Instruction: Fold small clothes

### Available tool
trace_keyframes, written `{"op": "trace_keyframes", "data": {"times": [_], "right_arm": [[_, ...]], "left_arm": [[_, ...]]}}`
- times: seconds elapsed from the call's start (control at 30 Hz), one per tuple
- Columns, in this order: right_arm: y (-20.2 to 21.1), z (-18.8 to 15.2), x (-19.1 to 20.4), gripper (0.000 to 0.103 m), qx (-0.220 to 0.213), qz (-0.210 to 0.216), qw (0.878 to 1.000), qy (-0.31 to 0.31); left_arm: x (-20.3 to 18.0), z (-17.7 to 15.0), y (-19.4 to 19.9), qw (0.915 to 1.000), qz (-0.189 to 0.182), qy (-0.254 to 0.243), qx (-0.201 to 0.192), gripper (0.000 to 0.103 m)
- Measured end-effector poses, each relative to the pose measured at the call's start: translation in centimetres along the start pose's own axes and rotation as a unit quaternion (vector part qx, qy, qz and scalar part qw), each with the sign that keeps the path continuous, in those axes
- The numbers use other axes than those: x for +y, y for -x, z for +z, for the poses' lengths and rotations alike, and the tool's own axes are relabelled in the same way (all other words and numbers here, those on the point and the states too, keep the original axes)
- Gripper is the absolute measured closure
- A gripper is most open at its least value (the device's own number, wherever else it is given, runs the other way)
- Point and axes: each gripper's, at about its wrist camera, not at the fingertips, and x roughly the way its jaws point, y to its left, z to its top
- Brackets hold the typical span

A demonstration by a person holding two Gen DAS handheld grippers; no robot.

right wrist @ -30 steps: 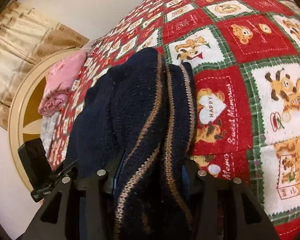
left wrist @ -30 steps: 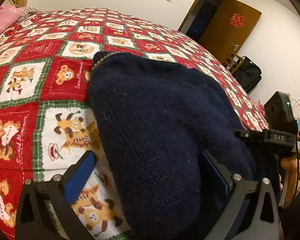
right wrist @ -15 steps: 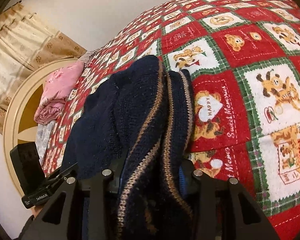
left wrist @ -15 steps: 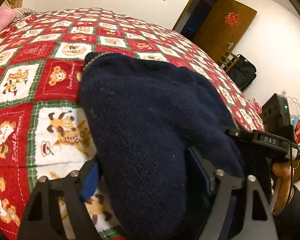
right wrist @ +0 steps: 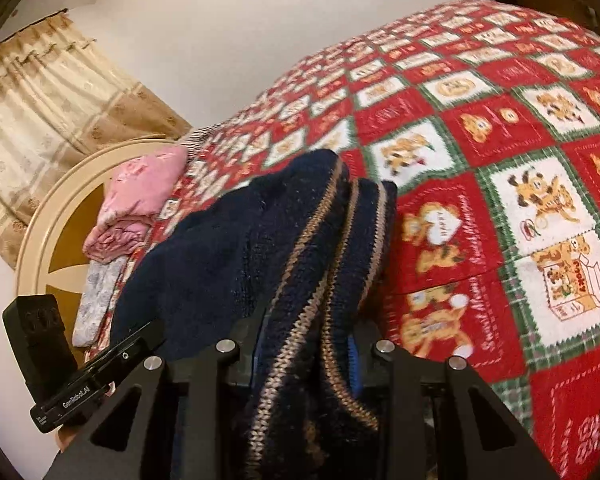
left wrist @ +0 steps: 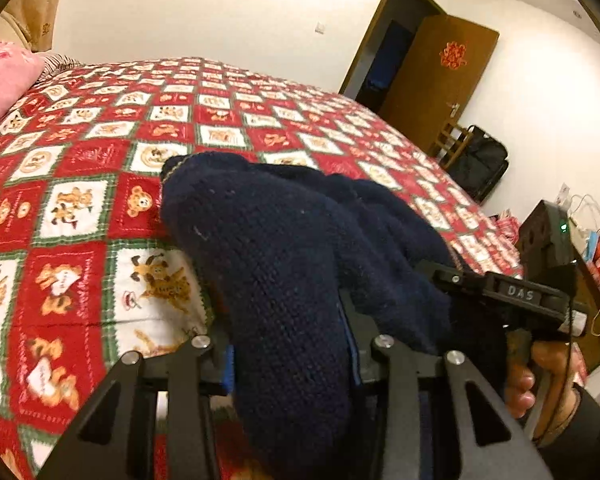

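Now both grippers, left gripper (left wrist: 290, 354) and right gripper (right wrist: 304, 354), have clamped their jaws on the navy sweater (left wrist: 284, 248) and lifted it toward twelve o'clock off the bed (left wrist: 80, 208), starting a fold.

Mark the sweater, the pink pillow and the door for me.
sweater (left wrist: 284, 264): left wrist view, on its plain navy knit.
pink pillow (right wrist: 148, 188): right wrist view, on its top face.
door (left wrist: 440, 80): left wrist view, on the brown panel.
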Motion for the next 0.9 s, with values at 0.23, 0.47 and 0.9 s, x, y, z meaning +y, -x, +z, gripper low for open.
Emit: {"op": "trace_keyframes", "data": {"times": [0.23,0.47,0.9], "right_arm": [[1.8,-1.1,4.7,0.071,-0.008,0.034,0.999,0.021],[2.4,-3.8,10.2,0.071,-0.007,0.075,0.996,0.039],[0.6,-8.8,20.7,0.071,0.024,0.135,0.987,0.086]], "left_arm": [[0.1,-0.6,5.0,0.9998,-0.003,0.003,-0.022,0.063],[1.5,-1.6,11.3,0.9983,0.013,0.013,-0.055,0.063],[6.1,-5.5,20.5,0.9912,0.074,0.046,-0.099,0.063]]}}
